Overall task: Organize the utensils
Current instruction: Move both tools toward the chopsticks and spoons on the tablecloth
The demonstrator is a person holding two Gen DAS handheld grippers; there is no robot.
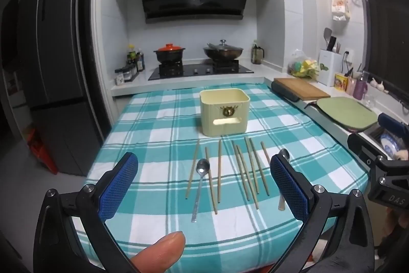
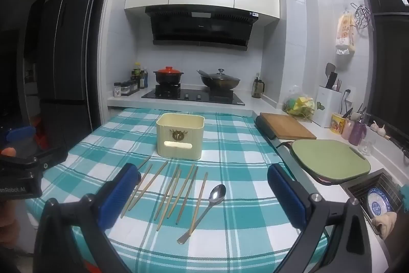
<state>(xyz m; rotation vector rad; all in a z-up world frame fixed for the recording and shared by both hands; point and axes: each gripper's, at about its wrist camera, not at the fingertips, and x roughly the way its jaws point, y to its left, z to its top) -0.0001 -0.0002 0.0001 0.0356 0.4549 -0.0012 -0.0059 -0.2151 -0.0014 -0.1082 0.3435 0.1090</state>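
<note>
Nothing's picked up yet: my left gripper and right gripper both hover spread wide and empty. The wooden chopsticks and two steel spoons lie loose on the teal checked cloth, just before the cream plastic bin. Guessing I'll pinch one thin stick first.

The left gripper is hovering with jaws wide apart above the checked bench. Chopsticks and a spoon are lying in a loose row before a cream container. A second spoon is peeking from behind the right pad.
</note>
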